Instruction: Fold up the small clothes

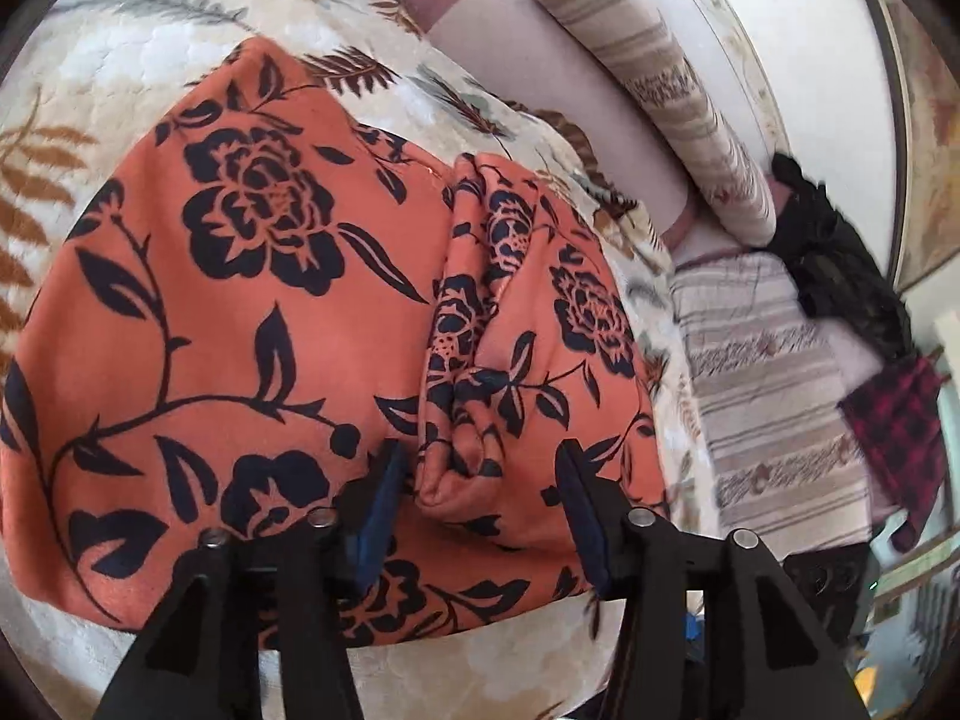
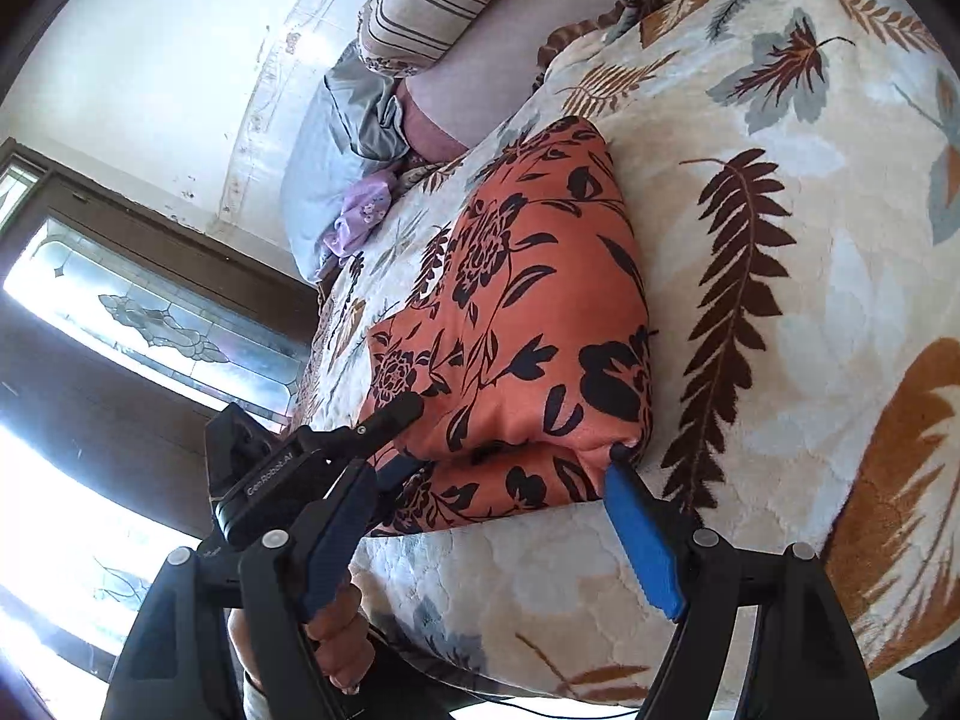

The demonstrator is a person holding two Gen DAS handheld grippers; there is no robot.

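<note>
Now your left gripper [image 1: 480, 474] pinches the orange black-flowered cloth's [image 1: 240, 300] ridge, lower centre — right gripper [image 2: 510, 480] gapes wide.

A cream blanket [image 1: 150, 48] printed with brown and grey leaves covers the bed. Beside it lie a striped pillow [image 1: 660, 90] and a striped sheet [image 1: 774, 396], with black clothing [image 1: 840, 264] and a red-and-black plaid cloth [image 1: 900, 426] near them. A lilac cloth [image 2: 360, 216] rests against a pale blue pillow [image 2: 324, 162], below a stained-glass window [image 2: 162, 312].
</note>
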